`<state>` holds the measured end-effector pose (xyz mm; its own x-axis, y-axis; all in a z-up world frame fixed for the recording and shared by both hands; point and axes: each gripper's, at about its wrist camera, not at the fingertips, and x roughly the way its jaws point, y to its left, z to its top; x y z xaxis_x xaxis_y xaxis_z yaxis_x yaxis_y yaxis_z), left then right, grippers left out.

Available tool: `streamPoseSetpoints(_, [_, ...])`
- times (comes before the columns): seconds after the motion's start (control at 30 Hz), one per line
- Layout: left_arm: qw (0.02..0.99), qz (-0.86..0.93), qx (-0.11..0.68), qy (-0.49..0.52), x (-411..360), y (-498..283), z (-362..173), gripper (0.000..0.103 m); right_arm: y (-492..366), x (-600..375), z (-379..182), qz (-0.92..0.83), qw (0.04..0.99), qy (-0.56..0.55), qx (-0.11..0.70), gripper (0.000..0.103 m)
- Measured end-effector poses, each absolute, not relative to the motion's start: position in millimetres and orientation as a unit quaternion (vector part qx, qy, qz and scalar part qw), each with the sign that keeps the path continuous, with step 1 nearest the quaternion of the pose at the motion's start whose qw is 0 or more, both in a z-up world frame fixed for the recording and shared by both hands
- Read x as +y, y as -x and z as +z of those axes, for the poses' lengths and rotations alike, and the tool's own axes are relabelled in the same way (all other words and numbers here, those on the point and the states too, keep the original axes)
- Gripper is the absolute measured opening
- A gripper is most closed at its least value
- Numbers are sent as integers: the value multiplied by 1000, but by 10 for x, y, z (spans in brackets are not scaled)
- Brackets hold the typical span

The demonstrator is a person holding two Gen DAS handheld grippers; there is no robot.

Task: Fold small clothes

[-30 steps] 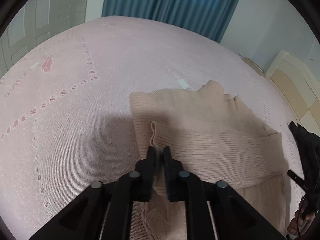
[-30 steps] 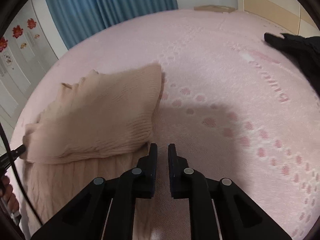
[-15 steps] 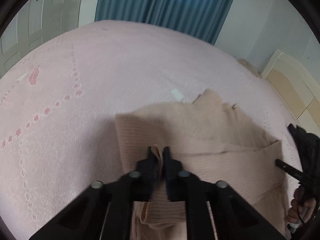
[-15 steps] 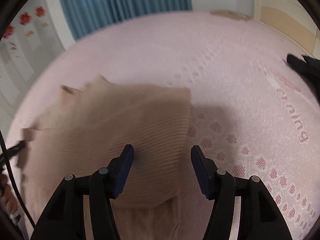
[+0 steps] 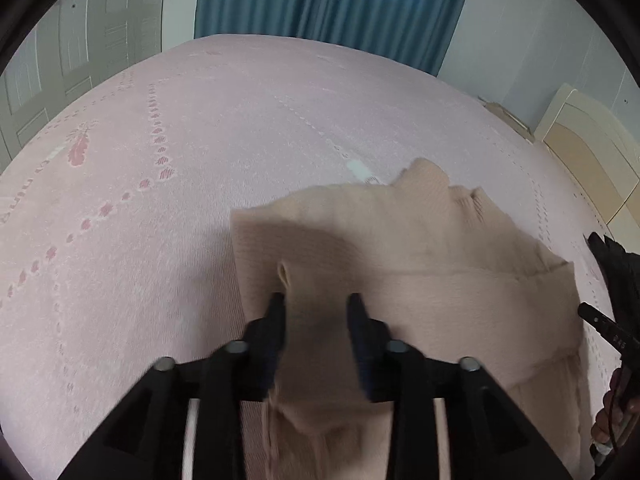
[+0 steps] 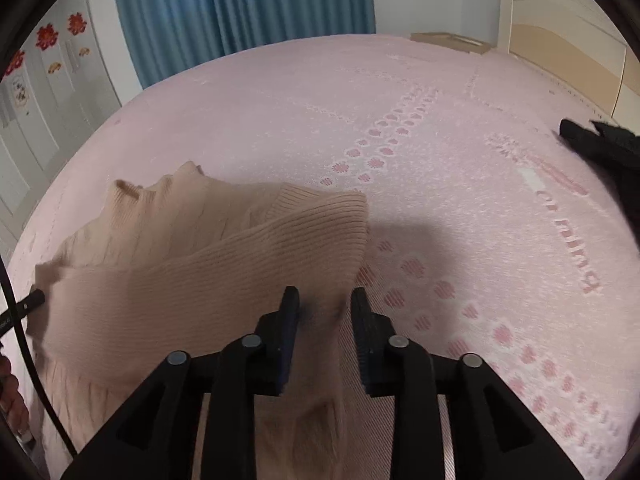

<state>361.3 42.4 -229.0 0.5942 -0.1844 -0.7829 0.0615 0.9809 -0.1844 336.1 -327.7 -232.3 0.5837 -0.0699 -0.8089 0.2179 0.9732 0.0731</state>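
Observation:
A beige ribbed sweater lies partly folded on the pink bedspread, its collar pointing away from me. My left gripper hovers over the sweater's left part. Its jaws are opening, and loose knit lies between them without being pinched. In the right wrist view the sweater has a sleeve folded across the body. My right gripper straddles the sweater's right edge. Its jaws are closing, and the pads stand apart from the cloth.
A black garment lies on the bed to the right, also visible as dark cloth in the left wrist view. A cream headboard and a blue curtain border the bed. A person's hand shows at the edge.
The left jaws, shut on a pinch of sweater before, have parted and let it go. The right gripper moved left over the sweater's edge, opened wide, then narrowed a little.

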Motion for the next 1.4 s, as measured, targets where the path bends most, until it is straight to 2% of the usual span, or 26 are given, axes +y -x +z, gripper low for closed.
streamPoseSetpoints(0.03, [890,-67,447,63,419,-3557,-2269,44,-3299,-3273,-2279,-80,886,-79,450,42])
streamPoseSetpoints(0.2, [886,-70,454,64,363,-3026,-2014,44,-2788,-3249,-1938,-82,888,-75,446,49])
streamPoseSetpoints(0.3, [891,-74,440,86,348,-2611,-1713,44,-2431,-3224,-1696,-86,894,-79,433,49])
streamPoseSetpoints(0.63, [907,-53,417,39,227,-1392,-927,44,-1231,-2948,-865,-99,912,-65,393,49])
streamPoseSetpoints(1.0, [905,-44,415,76,343,-469,-449,44,-287,-2680,-531,-71,910,-59,404,49])
streamPoseSetpoints(1.07, [905,-41,416,78,348,-356,-408,47,-178,-2649,-508,-61,909,-64,407,49])
streamPoseSetpoints(1.13, [906,-44,413,79,347,-268,-382,57,-103,-2623,-495,-49,907,-71,412,49])
streamPoseSetpoints(1.23, [911,-45,405,67,309,-145,-351,63,-16,-2581,-463,-42,908,-71,411,49])
streamPoseSetpoints(1.4, [913,-55,400,60,257,-85,-324,66,67,-2570,-428,-39,909,-84,407,49])
